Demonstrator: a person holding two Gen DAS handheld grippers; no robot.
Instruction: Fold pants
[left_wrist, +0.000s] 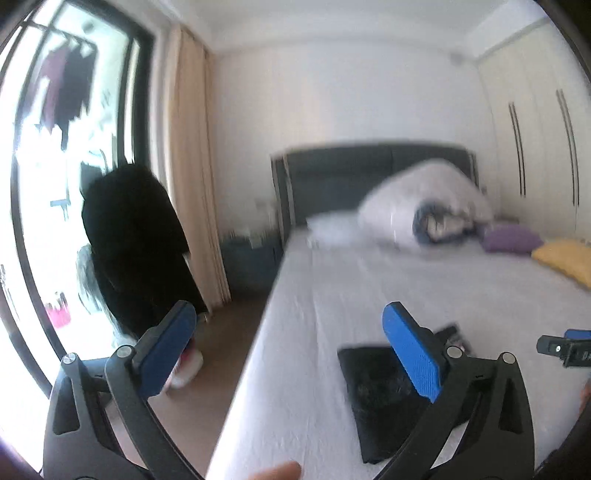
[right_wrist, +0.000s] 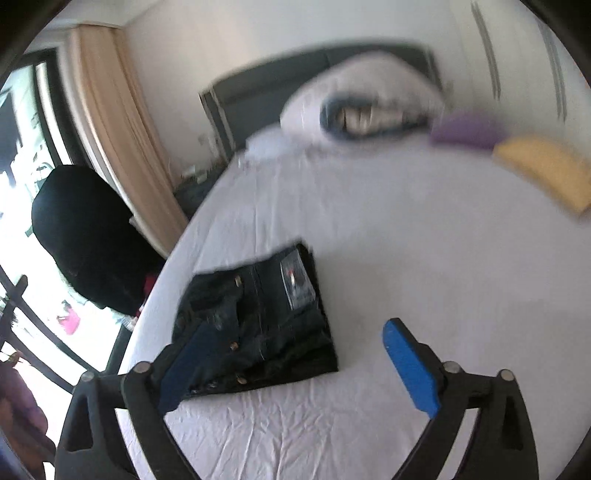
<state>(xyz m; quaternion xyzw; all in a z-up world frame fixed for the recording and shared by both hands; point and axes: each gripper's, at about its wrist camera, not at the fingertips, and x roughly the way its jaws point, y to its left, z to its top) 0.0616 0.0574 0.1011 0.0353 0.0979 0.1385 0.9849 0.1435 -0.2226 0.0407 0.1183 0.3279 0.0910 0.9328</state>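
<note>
Both claws: blue pads (right_wrist: 410, 369), blk arms, silver screws.

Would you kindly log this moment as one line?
pants: folded, on bed | left gripper: open, empty | right gripper: open, empty

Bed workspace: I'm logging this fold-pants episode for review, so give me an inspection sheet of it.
Surface: bed sheet, white, wrinkled.
Job's things: dark jeans folded into a compact rectangle, lying flat near the bed's window-side edge.
Clutter: purple pillow, yellow pillow, rolled duvet by the headboard.
Grippers: left claw open, empty; right claw open, empty, above the jeans.
Cables: nothing seen.
Surroundings: black chair, curtain, window, wardrobe.
</note>
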